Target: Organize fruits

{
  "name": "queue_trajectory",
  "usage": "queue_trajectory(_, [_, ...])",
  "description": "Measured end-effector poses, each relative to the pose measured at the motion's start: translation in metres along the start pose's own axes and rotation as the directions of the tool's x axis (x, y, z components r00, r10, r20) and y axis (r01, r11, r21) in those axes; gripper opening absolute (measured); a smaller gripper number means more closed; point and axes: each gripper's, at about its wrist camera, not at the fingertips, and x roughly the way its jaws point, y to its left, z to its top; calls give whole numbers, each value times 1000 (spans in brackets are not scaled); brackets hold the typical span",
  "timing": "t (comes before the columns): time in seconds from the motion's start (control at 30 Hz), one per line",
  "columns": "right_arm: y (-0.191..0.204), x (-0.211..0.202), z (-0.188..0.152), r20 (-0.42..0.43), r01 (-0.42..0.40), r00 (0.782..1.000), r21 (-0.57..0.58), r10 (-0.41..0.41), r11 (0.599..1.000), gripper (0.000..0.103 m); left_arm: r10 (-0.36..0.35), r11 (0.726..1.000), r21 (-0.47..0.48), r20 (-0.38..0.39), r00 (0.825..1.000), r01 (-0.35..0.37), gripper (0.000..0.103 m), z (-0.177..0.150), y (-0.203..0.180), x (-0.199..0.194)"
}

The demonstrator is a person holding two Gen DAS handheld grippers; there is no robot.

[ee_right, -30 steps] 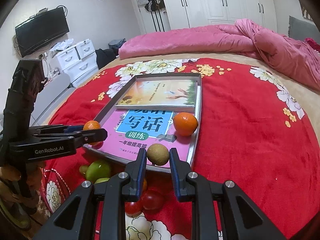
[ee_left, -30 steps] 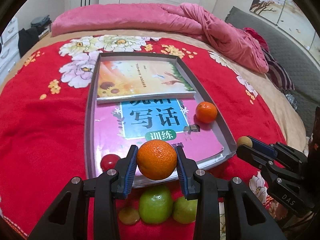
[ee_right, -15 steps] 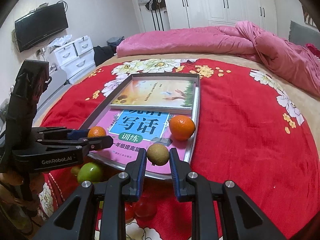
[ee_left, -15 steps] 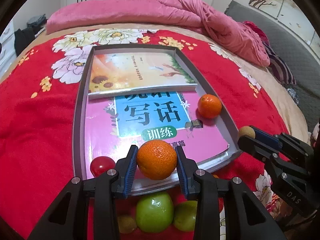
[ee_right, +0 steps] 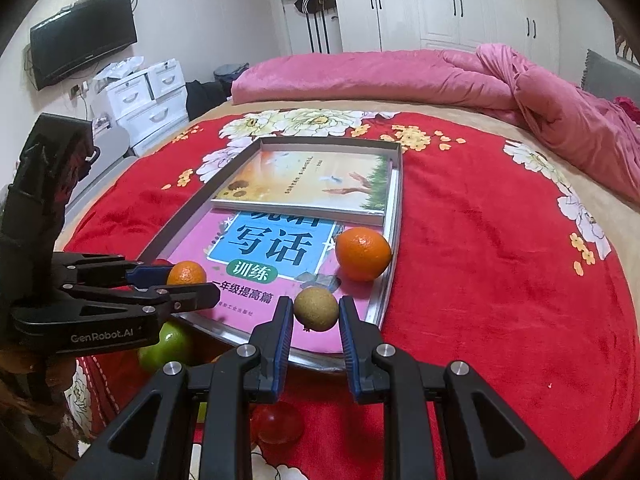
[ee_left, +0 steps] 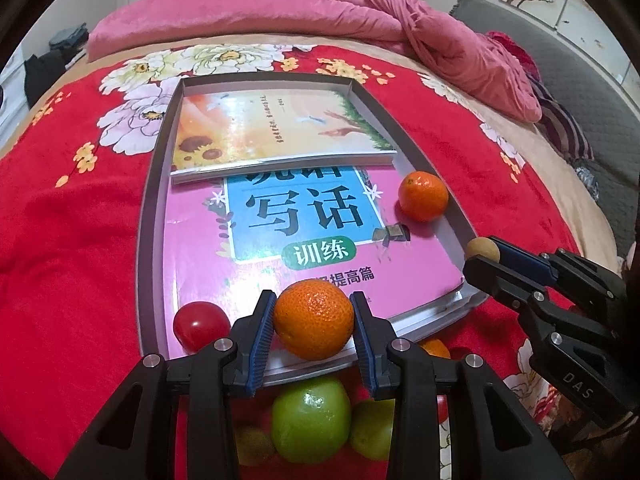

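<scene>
Right wrist: red floral bedspread [ee_right: 480, 264], pink duvet [ee_right: 400, 76], white wardrobes [ee_right: 440, 4].

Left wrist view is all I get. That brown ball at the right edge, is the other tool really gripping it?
Observer: Yes. The right wrist view shows the right tool shut on the small brown fruit, with a pad against each side.
Operator: Is anything lying under it?
Observer: A red fruit lies on the red blanket, just below that tool.
Operator: What's past my picture's left edge?
Observer: A dark television hangs on the wall there.
</scene>
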Motion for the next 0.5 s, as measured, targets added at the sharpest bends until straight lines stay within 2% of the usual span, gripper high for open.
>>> queue_trajectory(0.5, [2,14,-3,-50,14,999,-22,-15,1000,24,-1,1000,7,-18,1000,1,38,-3,-1,4])
